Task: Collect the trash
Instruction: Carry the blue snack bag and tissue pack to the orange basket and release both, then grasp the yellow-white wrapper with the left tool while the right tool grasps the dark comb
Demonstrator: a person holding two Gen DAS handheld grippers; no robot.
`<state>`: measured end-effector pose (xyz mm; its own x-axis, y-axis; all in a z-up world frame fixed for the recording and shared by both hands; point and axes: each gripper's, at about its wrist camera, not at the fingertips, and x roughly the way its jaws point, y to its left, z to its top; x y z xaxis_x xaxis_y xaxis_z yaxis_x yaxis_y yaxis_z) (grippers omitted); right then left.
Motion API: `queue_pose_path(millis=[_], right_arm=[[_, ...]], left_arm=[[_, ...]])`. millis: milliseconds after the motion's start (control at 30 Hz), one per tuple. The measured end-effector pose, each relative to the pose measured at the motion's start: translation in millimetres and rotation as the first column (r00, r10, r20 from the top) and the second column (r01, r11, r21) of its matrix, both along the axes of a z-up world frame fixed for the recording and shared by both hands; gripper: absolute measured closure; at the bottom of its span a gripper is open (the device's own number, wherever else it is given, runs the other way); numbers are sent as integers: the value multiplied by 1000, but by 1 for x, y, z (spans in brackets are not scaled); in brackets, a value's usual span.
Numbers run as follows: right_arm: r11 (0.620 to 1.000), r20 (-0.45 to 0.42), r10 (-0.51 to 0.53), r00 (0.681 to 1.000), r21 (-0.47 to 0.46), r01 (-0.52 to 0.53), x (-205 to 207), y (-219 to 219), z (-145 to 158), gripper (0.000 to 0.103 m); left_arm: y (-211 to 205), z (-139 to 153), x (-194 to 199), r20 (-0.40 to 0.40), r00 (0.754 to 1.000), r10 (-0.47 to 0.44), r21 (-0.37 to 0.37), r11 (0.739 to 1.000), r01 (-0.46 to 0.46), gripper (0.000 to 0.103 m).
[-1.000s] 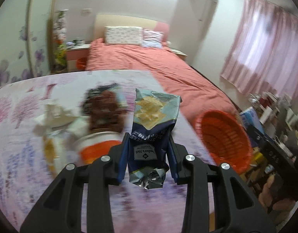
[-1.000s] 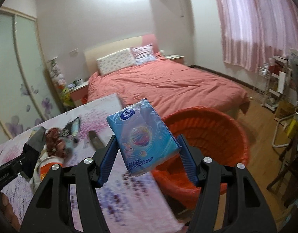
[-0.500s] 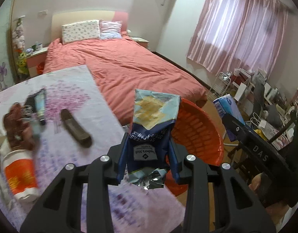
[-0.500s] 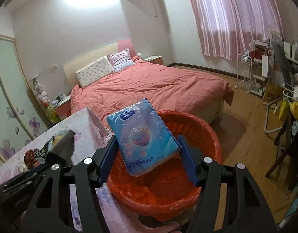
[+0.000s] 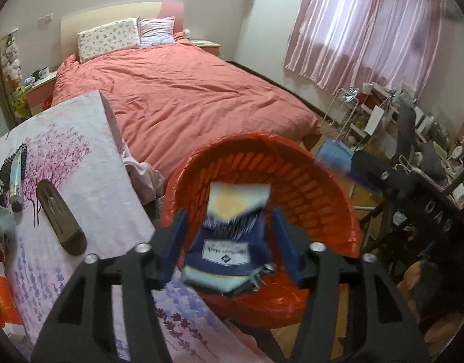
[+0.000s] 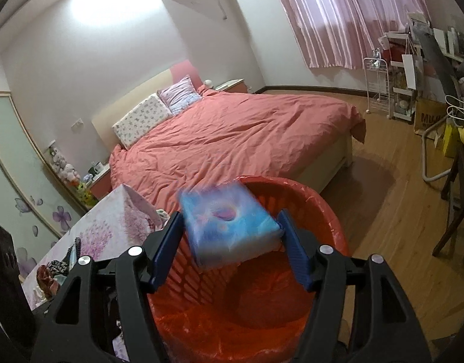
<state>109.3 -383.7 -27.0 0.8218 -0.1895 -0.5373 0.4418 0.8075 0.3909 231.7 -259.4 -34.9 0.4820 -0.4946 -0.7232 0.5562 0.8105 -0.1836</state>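
Over the red basket [image 5: 319, 187] we have both grippers letting go at once. Our left gripper [image 5: 228, 248] has just been opening its jaws; they stand apart, and the dark blue snack bag [image 5: 232, 236] between them is blurred, apparently dropping free. Our right gripper [image 6: 232, 245] has its jaws just opening too, with the blue tissue pack [image 6: 228, 227] smeared between them, its right corner close to or touching the right pad; we cannot tell which.

We judge the pack could tip off that pad and fall askew, and either piece might strike the rim and bounce to the floor. More litter waits on the surface [image 5: 89, 163] at the left, cut off by the frame. Blur hides the pack's print, and the basket's bottom is only partly visible.
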Motion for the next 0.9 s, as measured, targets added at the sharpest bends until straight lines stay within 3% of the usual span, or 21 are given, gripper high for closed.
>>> queue_pose_path(millis=[300,567,900], right_arm=[[1000,-40,2,999,-23,-3,-6,6,4,29],[996,-61,45,997,-79,-50,-6,36,19,29],[979,-90,154,984,-120,-164,-1,91,28,29]], left_arm=[[35,-2,-2,0,998,66,33,997,-66,30],[93,10,-25,57,988,141,69,987,-145,28],[181,24,-45,127,951,283,90,951,-295,26]])
